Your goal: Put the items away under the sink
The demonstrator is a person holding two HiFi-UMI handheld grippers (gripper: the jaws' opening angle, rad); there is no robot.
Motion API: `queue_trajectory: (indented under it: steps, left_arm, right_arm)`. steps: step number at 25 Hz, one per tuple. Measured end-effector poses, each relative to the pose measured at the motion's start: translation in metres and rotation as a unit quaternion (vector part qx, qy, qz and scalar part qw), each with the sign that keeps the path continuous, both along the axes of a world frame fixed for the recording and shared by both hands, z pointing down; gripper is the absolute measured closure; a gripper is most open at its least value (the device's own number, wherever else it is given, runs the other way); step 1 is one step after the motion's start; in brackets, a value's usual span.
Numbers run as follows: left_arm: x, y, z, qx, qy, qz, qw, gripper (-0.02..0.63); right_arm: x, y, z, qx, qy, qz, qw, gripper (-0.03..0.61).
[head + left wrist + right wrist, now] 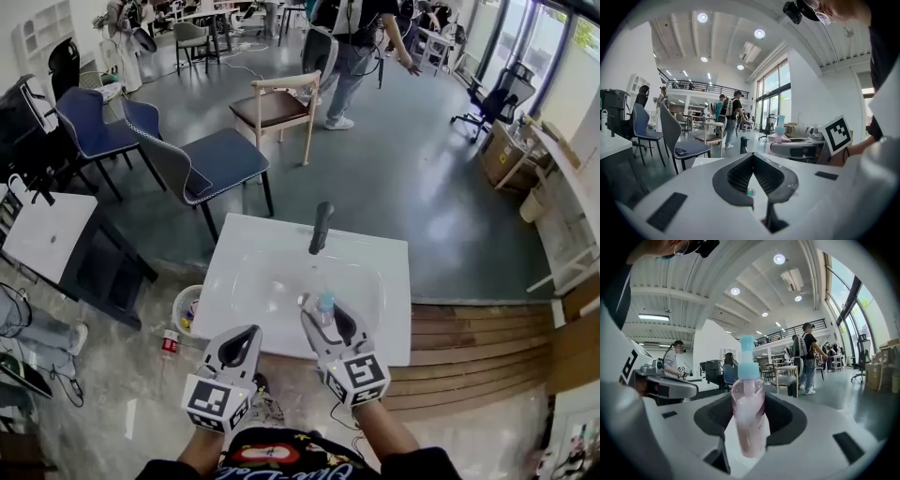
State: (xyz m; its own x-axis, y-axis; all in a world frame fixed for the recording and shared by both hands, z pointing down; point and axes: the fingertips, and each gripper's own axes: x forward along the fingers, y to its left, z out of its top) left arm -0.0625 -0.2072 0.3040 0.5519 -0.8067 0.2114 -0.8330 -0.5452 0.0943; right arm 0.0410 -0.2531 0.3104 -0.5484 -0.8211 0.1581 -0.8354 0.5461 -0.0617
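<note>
Holding a pink bottle upright over the sink's near edge, right gripper clamped on it.
Left gripper, jaws together and empty, hovers just left of it; a black faucet stands at the sink's far side, a bin at its left edge, chairs beyond.

left gripper: jaws together; right gripper: clamps bottle

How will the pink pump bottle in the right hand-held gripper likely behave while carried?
The bottle looks like smooth clear plastic, so it may slip in the right hand-held gripper. It seems partly filled: probably light, liquid sloshing. Tall and narrow with a blue pump on top, it could tip when set down.
</note>
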Motion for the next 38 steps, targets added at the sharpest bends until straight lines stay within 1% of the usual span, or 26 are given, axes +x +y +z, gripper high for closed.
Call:
queue_trajectory:
  steps: [9,20,26,29,38]
  left_arm:
    - [0.009,0.025,-0.003,0.006,-0.004,-0.005,1.0000,0.606]
    - [0.038,0.063,-0.003,0.009,-0.001,0.002,1.0000,0.606]
    - [0.054,0.082,-0.002,0.017,-0.012,0.009,0.9997,0.606]
    - [0.059,0.094,-0.002,0.021,-0.011,0.011,0.9997,0.606]
    - [0.072,0.142,0.004,0.018,-0.013,0.010,0.9997,0.606]
  right_arm:
    - [0.009,0.026,-0.004,0.008,-0.003,-0.007,1.000,0.371]
    - [0.039,0.068,-0.006,0.009,0.006,-0.004,1.000,0.371]
    - [0.059,0.097,-0.007,0.015,0.010,0.004,1.000,0.371]
    - [0.069,0.113,-0.005,0.010,0.015,0.010,1.000,0.371]
    - [0.089,0.160,0.001,0.005,0.011,0.016,1.000,0.371]
